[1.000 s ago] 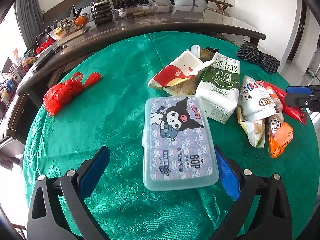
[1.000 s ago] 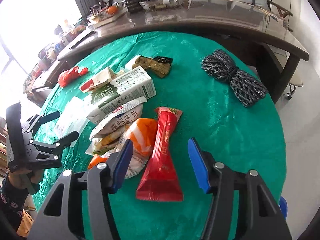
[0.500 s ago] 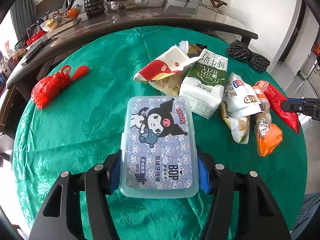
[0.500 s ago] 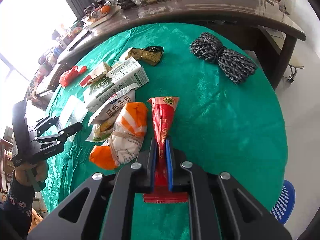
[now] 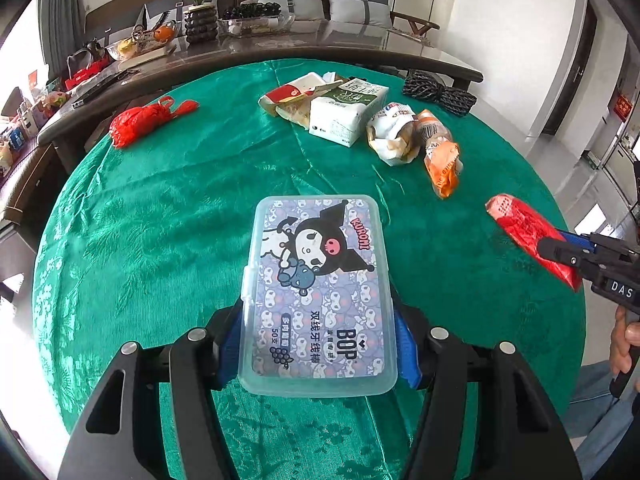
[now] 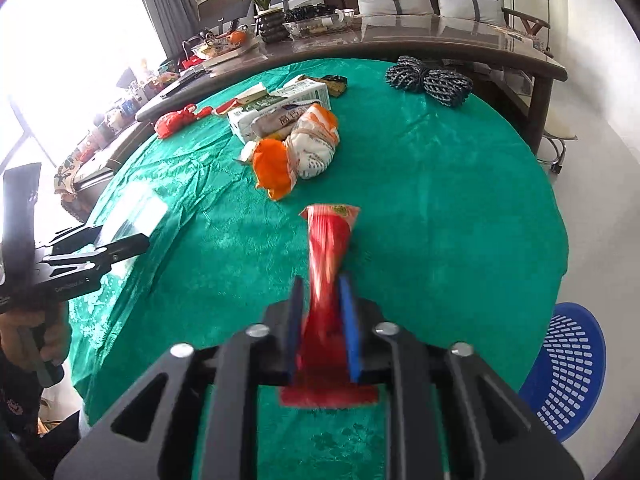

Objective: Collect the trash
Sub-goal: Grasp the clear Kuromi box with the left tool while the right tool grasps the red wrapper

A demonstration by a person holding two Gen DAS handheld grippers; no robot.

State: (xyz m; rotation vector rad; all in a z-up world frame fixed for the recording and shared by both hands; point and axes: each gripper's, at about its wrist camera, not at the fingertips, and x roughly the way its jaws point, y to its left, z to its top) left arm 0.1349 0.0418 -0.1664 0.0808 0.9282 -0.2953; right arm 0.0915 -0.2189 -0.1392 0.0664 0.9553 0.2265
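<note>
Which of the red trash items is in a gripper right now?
The long red wrapper, pinched by the right gripper. The crumpled red bag lies untouched at the table's far left edge.

Bright daylight floods from the window (image 6: 60, 40) at ten o'clock — blown out; fisheye edges bend, red wrapper (image 6: 328, 264) motion-blurred.

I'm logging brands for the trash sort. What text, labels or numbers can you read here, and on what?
"KUROMI", "BOP", "50": lid of the plastic box.
"DAS": body of the right gripper.
Milk carton, snack wrappers and red wrapper: print too small or blurred.
</note>
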